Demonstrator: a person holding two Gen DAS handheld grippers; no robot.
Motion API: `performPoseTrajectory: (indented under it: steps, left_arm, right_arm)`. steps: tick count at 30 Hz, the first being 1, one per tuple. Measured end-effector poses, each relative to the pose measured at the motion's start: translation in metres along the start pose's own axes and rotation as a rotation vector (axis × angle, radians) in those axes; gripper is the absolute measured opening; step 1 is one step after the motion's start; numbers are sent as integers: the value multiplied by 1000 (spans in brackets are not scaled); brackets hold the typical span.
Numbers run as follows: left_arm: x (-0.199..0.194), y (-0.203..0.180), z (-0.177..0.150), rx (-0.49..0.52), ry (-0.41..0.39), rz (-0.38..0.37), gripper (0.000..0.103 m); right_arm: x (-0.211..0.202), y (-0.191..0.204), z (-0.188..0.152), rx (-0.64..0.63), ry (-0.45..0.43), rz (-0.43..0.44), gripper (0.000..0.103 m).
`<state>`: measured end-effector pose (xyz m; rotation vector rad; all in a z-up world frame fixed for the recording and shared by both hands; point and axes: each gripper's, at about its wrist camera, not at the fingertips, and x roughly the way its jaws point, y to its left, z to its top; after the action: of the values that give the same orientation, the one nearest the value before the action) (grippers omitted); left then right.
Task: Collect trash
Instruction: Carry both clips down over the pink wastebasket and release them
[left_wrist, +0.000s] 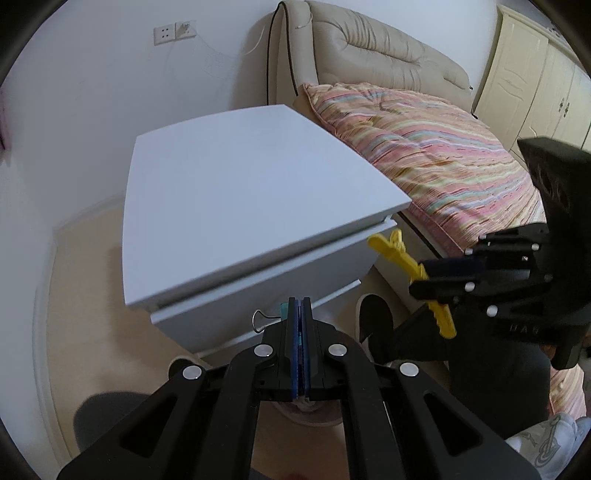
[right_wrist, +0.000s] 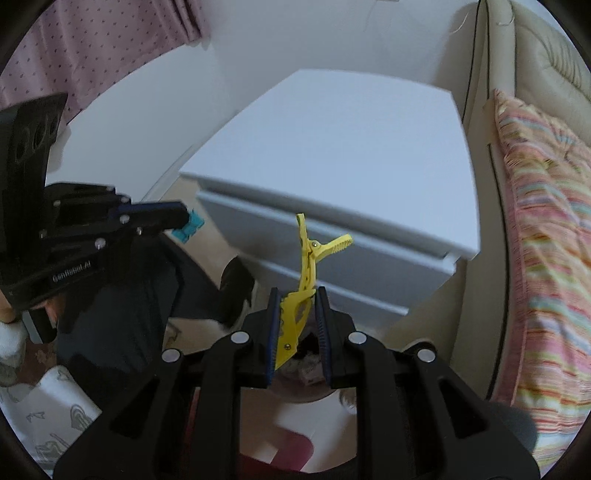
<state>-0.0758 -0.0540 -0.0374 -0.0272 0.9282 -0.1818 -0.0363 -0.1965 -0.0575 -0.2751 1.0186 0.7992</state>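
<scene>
My left gripper (left_wrist: 300, 301) is shut on a small teal binder clip (left_wrist: 283, 308), whose wire handle sticks out to the left. The right wrist view shows that gripper (right_wrist: 181, 218) from the side, with the teal clip (right_wrist: 189, 226) at its tips. My right gripper (right_wrist: 297, 295) is shut on a yellow hair clip (right_wrist: 295, 314) that points up past the fingertips. In the left wrist view the right gripper (left_wrist: 415, 277) comes in from the right with the yellow clip (left_wrist: 397, 253) across its tips. Both hang in front of a white nightstand (left_wrist: 240, 206).
A round pinkish container (right_wrist: 314, 373) shows below the right fingers, mostly hidden. A bed with a striped quilt (left_wrist: 436, 155) and a beige headboard (left_wrist: 369, 44) lies right of the nightstand (right_wrist: 332, 155). A person's dark shoe (left_wrist: 373, 317) stands on the beige floor (left_wrist: 85, 295).
</scene>
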Motion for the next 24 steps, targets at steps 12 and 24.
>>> performPoseTrajectory:
  steps: [12,24]
  left_arm:
    - [-6,4,-4,-4,-5,-3,2]
    - [2,-4,-5,15,17,-33,2]
  right_arm:
    - [17,-3,-7,24,16,13,87]
    - [4,-18,-3,81,-17,-33,98]
